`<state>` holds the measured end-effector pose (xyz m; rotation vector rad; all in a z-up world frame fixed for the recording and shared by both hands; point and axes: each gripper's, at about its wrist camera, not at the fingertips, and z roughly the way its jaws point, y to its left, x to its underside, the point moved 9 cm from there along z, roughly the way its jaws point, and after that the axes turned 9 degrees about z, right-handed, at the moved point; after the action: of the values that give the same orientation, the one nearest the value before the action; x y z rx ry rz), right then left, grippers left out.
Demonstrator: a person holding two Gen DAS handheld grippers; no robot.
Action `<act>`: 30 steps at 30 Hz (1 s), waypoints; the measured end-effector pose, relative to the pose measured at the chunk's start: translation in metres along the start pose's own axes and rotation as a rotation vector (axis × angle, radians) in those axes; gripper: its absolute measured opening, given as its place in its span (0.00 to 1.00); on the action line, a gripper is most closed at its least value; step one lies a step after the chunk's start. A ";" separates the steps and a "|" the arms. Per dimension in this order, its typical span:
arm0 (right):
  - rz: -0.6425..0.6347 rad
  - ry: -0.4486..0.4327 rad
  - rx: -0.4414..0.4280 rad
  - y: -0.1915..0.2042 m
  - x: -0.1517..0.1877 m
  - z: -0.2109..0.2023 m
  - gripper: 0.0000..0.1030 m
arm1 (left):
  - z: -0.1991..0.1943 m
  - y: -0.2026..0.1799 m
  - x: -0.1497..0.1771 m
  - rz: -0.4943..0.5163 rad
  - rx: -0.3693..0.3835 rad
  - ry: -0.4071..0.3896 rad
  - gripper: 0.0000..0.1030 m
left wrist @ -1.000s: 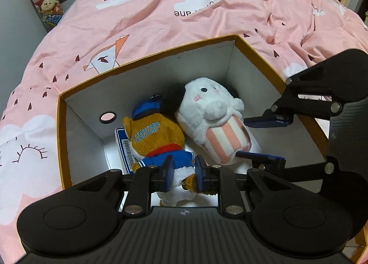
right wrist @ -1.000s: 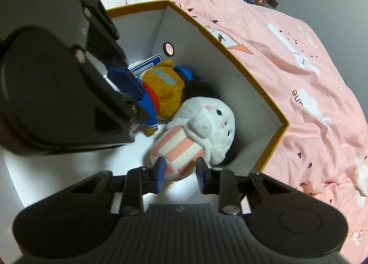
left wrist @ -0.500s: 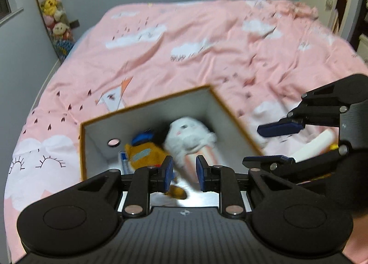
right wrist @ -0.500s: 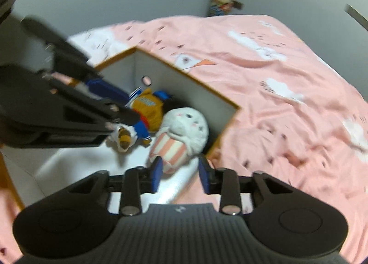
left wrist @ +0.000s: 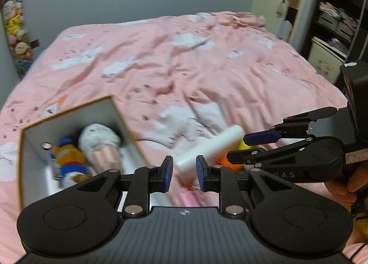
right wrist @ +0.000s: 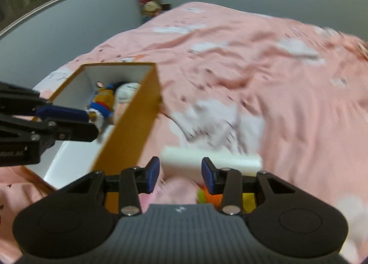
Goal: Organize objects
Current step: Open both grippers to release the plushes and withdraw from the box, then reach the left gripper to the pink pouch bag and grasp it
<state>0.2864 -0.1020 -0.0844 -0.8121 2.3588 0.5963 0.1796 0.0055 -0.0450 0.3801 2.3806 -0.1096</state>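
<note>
Box [left wrist: 69, 112]: open, orange-edged, white inside, sitting on the pink bedspread [left wrist: 230, 75]
Toys: my orange-and-blue plush [left wrist: 69, 158] and white plush [left wrist: 101, 142] lie side by side inside the box
White block [right wrist: 207, 160]: on the bedspread just right of the box, blurred
My left gripper [left wrist: 181, 173]: fingers apart, holding nothing
My right gripper [right wrist: 180, 173]: fingers apart, holding nothing, beyond the box's right wall

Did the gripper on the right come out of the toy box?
Yes. The right gripper was over the striped plush inside the box; now it hangs outside the box's orange wall, over the pink bedspread, jaws open around nothing.
</note>
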 end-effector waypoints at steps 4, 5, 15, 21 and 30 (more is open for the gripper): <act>0.090 -0.006 0.056 -0.035 0.024 -0.013 0.49 | 0.012 -0.030 0.005 0.016 0.063 0.018 0.27; 0.108 -0.006 0.074 -0.043 0.030 -0.015 0.50 | 0.015 -0.036 0.008 0.022 0.070 0.025 0.27; 0.262 0.034 0.100 -0.094 0.077 -0.023 0.48 | 0.034 -0.075 0.029 0.114 0.103 0.106 0.27; 0.268 0.058 0.091 -0.097 0.082 -0.015 0.47 | 0.052 -0.088 0.037 0.119 0.125 0.170 0.27; 0.279 0.079 0.102 -0.101 0.086 -0.012 0.48 | 0.080 -0.092 0.039 -0.063 0.156 0.236 0.33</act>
<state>0.2929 -0.2159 -0.1524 -0.4728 2.5742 0.5584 0.1758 -0.0870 -0.1327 0.4111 2.6269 -0.2950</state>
